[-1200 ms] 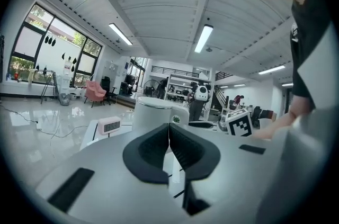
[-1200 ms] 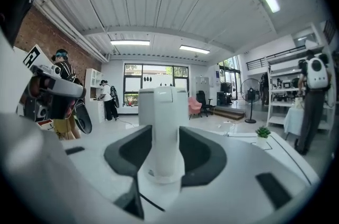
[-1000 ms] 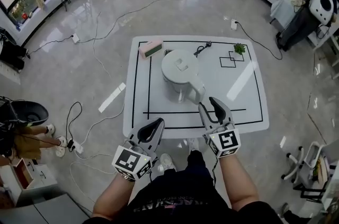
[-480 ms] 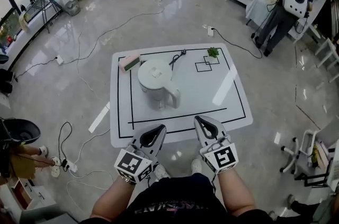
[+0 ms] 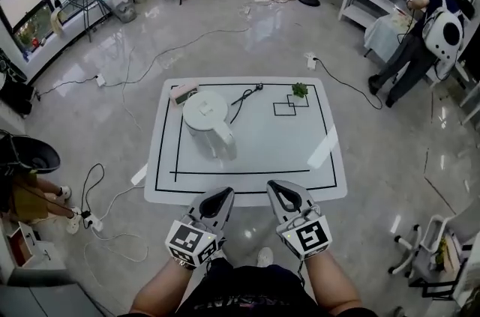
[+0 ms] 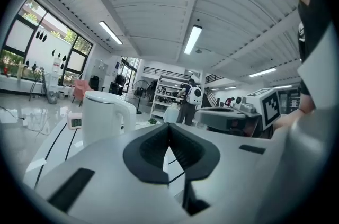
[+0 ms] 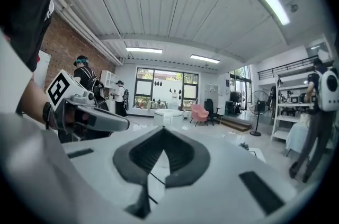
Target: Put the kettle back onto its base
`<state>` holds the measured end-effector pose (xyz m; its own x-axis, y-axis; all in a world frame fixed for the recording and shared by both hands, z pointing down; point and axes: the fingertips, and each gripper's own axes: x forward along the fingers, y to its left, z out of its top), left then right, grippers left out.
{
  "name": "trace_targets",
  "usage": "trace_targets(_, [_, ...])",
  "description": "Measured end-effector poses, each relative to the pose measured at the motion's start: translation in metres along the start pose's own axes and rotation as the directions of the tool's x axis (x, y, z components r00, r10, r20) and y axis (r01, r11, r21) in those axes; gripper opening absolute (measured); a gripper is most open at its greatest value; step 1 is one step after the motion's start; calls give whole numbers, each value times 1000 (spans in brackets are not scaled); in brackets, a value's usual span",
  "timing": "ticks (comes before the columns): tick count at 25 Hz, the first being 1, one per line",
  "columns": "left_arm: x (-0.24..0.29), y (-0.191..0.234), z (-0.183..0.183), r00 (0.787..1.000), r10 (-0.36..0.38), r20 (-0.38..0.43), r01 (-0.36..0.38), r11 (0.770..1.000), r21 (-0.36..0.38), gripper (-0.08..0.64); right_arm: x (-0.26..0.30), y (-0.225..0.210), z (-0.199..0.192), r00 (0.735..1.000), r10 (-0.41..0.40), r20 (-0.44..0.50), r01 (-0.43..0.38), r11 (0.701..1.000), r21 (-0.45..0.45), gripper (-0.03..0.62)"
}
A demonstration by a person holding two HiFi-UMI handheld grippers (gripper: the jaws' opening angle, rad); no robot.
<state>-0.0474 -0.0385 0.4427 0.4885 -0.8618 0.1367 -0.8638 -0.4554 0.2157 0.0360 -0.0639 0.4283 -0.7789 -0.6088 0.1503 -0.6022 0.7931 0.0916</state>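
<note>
The white kettle [image 5: 206,115] stands upright on the left half of the white table [image 5: 315,180], its handle toward me. What it stands on is hidden under it. The left gripper view shows the kettle [image 6: 103,117] ahead to the left. Both grippers hang off the table's near edge, well short of the kettle. My left gripper [image 5: 217,193] is shut and empty, its jaws meeting at the tip [image 6: 169,125]. My right gripper [image 5: 281,190] is shut too, with nothing between its jaws [image 7: 163,130].
On the table's far side lie a pink-edged small clock [image 5: 184,91], a black cable [image 5: 246,95] and a small green plant [image 5: 300,89] by black square outlines [image 5: 285,109]. Cables run over the floor. A person with a white backpack [image 5: 435,31] stands at shelves, far right.
My right gripper was open at the kettle's handle; it has drawn back from it and shut. Both grippers have pulled away from the table toward me. The kettle stays on the table.
</note>
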Motion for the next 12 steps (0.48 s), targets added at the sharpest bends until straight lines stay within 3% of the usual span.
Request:
trace_targets(6, [-15, -34, -6, 994, 112, 6, -112, 994, 7, 5, -22, 2, -8, 994, 112, -3, -112, 993, 31, 2])
trace_targets(12, [-28, -63, -16, 974, 227, 19, -227, 974, -1, 5, -43, 5, -16, 980, 201, 16, -201, 978, 62, 2])
